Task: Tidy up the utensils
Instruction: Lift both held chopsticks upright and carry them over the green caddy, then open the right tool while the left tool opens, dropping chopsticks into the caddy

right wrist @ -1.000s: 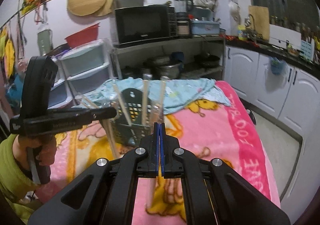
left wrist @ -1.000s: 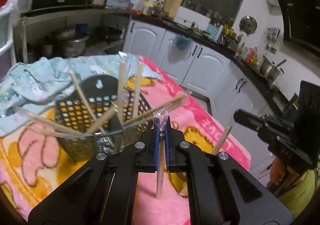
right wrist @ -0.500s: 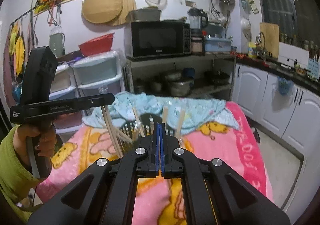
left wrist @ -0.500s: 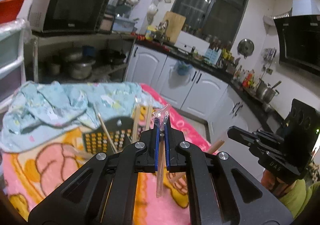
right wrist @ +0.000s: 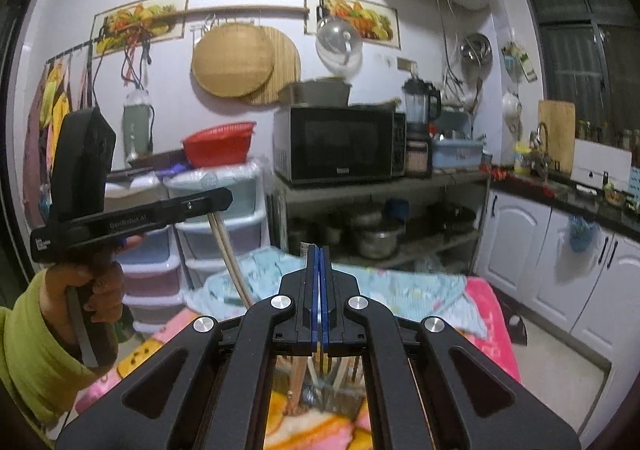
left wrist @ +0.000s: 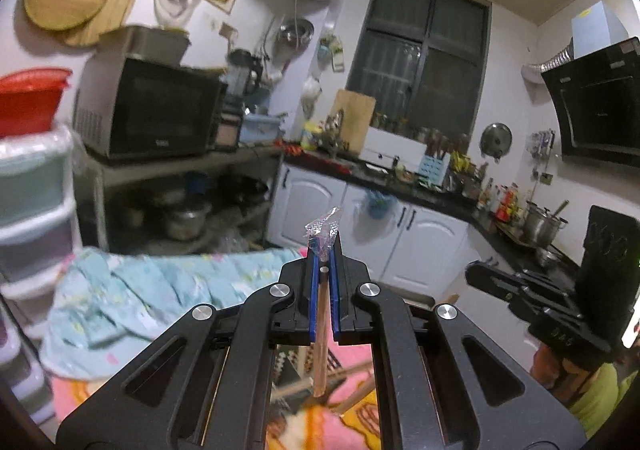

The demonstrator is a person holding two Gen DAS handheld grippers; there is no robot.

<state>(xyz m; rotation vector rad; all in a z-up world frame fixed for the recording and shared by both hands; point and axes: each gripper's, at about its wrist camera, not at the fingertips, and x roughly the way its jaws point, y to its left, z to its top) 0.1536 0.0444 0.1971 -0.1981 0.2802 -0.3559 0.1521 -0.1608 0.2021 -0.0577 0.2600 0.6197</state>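
Left gripper: matt black plastic, bright metal screws, smooth blue pads. Chopsticks: pale bare wood, crinkly clear plastic wrap at top. Blanket: fuzzy pink cloth. Far microwave: glossy dark door. Wall trays: woven bamboo. Left drawers: translucent plastic.

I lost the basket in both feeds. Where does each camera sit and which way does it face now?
Left wrist: on the left gripper, shut on wrapped chopsticks, facing the window; right gripper at right.
Right wrist: on the shut right gripper, facing the microwave; left hand at left.
Shared: microwave, blue cloth.
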